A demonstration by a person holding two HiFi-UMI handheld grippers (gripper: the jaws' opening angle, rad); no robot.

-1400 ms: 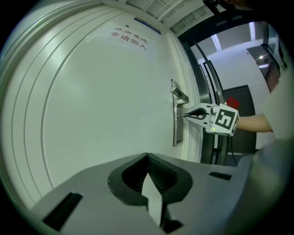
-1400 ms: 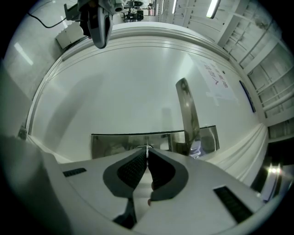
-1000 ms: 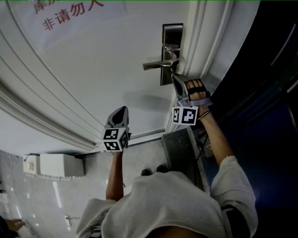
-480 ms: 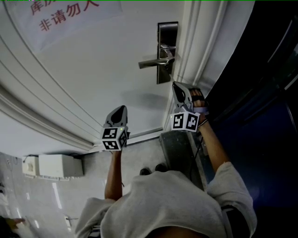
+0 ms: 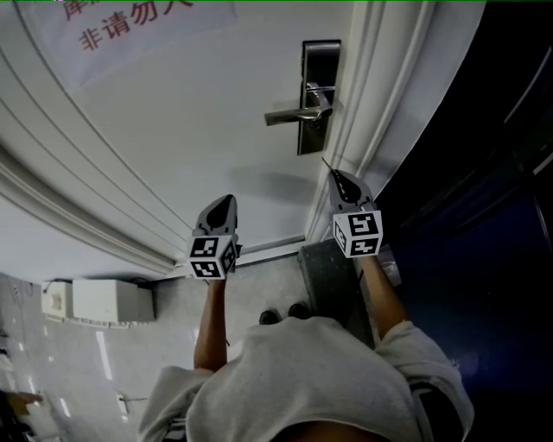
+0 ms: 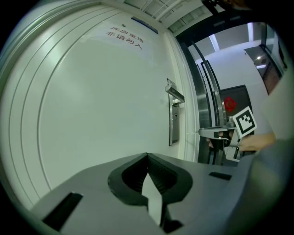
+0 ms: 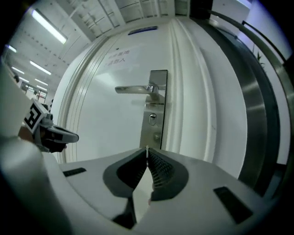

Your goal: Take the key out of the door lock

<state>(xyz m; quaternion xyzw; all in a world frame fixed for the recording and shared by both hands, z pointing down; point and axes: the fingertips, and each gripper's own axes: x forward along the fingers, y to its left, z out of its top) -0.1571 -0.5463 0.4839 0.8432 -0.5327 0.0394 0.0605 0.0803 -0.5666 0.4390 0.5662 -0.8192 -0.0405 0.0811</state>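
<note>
The steel lock plate [image 5: 316,95] with its lever handle [image 5: 294,115] sits on the white door. The keyhole [image 7: 152,118] under the handle looks bare. My right gripper [image 5: 337,179] hangs below the lock, clear of the plate, shut on the key [image 7: 147,148]. Only a thin metal sliver of the key shows at the jaw tips, poking out toward the door [image 5: 326,162]. My left gripper [image 5: 226,203] is held out at the door's middle, left of the lock. Its jaws [image 6: 147,156] meet with nothing between them.
A dark metal box [image 5: 333,276] stands on the floor by the door frame, under my right arm. A paper sign with red characters [image 5: 130,26] hangs on the door. Dark glass panels [image 5: 484,173] lie to the right. A white unit [image 5: 108,302] sits low at the left.
My right gripper has come away from the lock, moving down and back, and has rolled about its own axis so its marker cube faces differently. The left gripper has not moved.
</note>
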